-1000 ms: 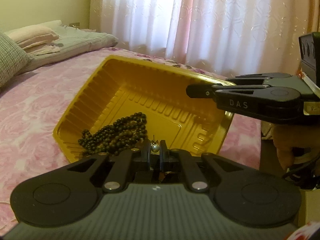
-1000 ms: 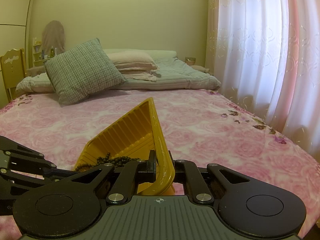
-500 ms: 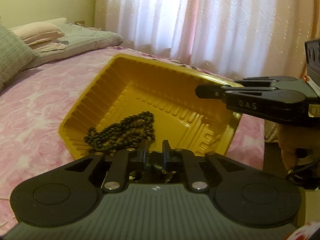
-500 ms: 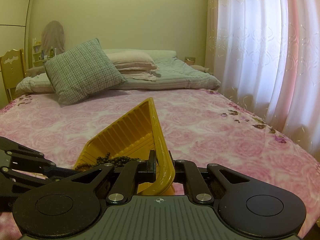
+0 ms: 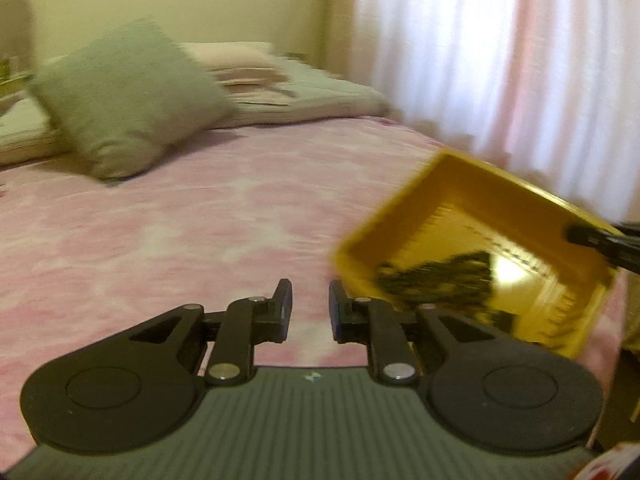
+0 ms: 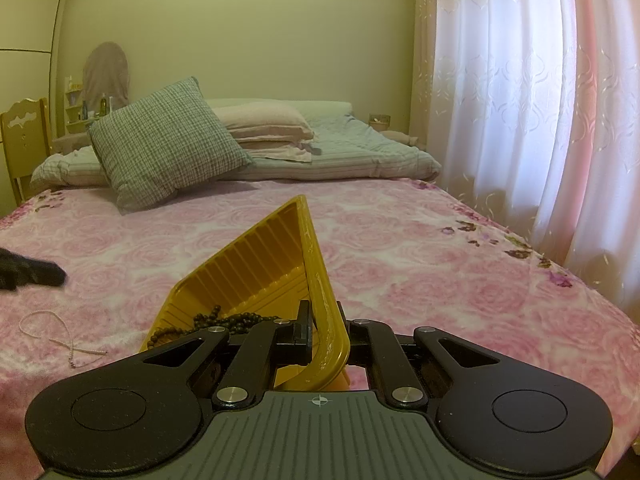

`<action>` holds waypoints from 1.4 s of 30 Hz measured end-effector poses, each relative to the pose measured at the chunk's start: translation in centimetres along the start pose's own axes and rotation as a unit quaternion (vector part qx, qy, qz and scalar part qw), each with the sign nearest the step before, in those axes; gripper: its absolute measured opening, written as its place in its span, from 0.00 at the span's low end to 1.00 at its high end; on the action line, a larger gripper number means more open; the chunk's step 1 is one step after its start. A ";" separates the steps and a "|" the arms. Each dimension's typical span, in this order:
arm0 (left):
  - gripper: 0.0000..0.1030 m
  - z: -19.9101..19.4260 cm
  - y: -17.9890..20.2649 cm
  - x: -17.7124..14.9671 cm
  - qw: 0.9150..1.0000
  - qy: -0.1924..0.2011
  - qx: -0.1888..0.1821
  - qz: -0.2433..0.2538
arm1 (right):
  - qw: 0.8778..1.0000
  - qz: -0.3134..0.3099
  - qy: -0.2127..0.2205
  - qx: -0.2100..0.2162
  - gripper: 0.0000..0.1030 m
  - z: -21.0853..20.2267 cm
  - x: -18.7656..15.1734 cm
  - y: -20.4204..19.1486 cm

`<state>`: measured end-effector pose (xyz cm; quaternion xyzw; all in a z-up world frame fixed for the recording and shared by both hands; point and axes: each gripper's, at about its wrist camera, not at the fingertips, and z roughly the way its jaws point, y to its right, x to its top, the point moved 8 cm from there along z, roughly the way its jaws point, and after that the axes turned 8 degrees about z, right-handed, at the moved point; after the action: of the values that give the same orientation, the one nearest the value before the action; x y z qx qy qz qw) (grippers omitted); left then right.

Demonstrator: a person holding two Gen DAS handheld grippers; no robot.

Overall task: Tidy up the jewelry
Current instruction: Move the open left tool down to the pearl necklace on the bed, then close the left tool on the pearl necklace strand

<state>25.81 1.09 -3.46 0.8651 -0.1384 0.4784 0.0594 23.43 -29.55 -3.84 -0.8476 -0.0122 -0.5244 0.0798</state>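
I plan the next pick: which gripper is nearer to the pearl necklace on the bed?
Left. The left gripper hovers just beyond the pearl necklace; the right gripper holds the yellow tray farther away.

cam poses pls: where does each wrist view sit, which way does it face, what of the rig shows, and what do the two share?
Left wrist: on the left gripper, jaws empty and opening, facing across the pink bedspread toward the pillows; right gripper's tip at the right edge.
Right wrist: on the right gripper, shut on the yellow tray rim, facing up the bed; left gripper's tip at the left edge.
Shared: tray, dark bead necklace, checked cushion, curtain.
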 end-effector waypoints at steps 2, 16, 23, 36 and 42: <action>0.17 -0.6 -2.3 -0.3 1.000 -0.002 0.025 -0.004 | 1.000 0.000 0.000 0.000 0.07 0.0 0.1 -0.1; 0.21 -1.4 -8.6 -7.4 0.992 -0.069 0.108 0.003 | 1.000 -0.002 0.000 -0.002 0.07 -0.1 0.2 -0.1; 0.23 0.0 -9.1 -9.3 0.986 -0.090 0.141 0.019 | 1.000 -0.004 -0.001 -0.003 0.07 0.0 0.1 0.0; 0.16 2.6 -10.8 -10.7 0.981 -0.105 0.157 -0.033 | 1.000 -0.007 -0.004 -0.008 0.07 0.3 -0.1 0.5; 0.12 2.7 -10.9 -10.8 0.982 -0.105 0.153 -0.038 | 1.000 -0.007 -0.004 -0.012 0.07 0.4 -0.1 0.5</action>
<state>25.80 12.81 -13.74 0.9140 -0.0359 0.3980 -0.0708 23.75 -30.01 -4.17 -0.8506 -0.0126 -0.5215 0.0661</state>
